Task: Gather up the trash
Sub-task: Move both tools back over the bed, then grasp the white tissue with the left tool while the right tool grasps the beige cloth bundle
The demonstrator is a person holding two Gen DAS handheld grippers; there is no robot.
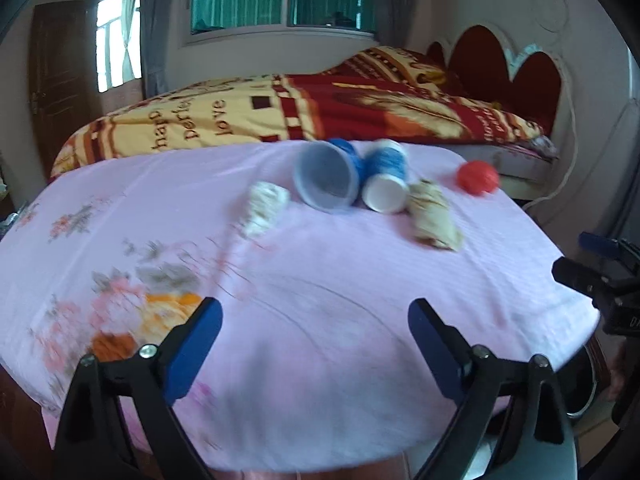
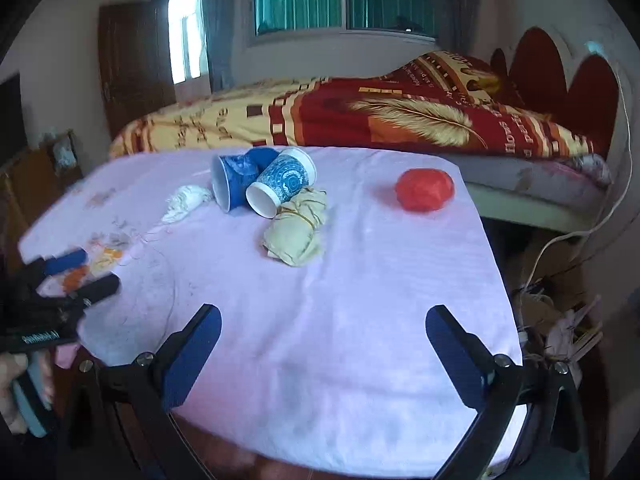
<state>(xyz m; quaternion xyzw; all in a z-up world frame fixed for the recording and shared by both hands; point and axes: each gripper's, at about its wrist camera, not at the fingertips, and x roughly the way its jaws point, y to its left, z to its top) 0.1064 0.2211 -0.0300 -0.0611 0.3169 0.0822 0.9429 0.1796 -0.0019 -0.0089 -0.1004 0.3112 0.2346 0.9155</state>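
Note:
Trash lies across the far half of a table under a pink cloth [image 1: 320, 264] [image 2: 360, 280]. Two blue patterned paper cups lie on their sides, mouths toward me: a darker one [image 1: 326, 180] [image 2: 234, 182] and a lighter one [image 1: 386, 184] [image 2: 282, 186]. Left of them is a white crumpled paper [image 1: 266, 208] [image 2: 186, 200]. A beige wad bound with a rubber band [image 1: 434, 220] [image 2: 298, 230] touches the lighter cup. A red crumpled ball [image 1: 478, 178] [image 2: 424, 190] sits apart at the right. My left gripper [image 1: 315, 312] [image 2: 86, 272] and right gripper [image 2: 325, 316] [image 1: 580, 258] hover open over the near edge, both empty.
Behind the table stands a bed with a red and yellow quilt [image 1: 300, 112] [image 2: 360, 116] and a red headboard [image 2: 560, 76]. A white cable [image 2: 580, 236] and cluttered boxes [image 2: 560, 312] lie on the floor to the right. A hand [image 2: 12, 384] holds the left gripper's handle.

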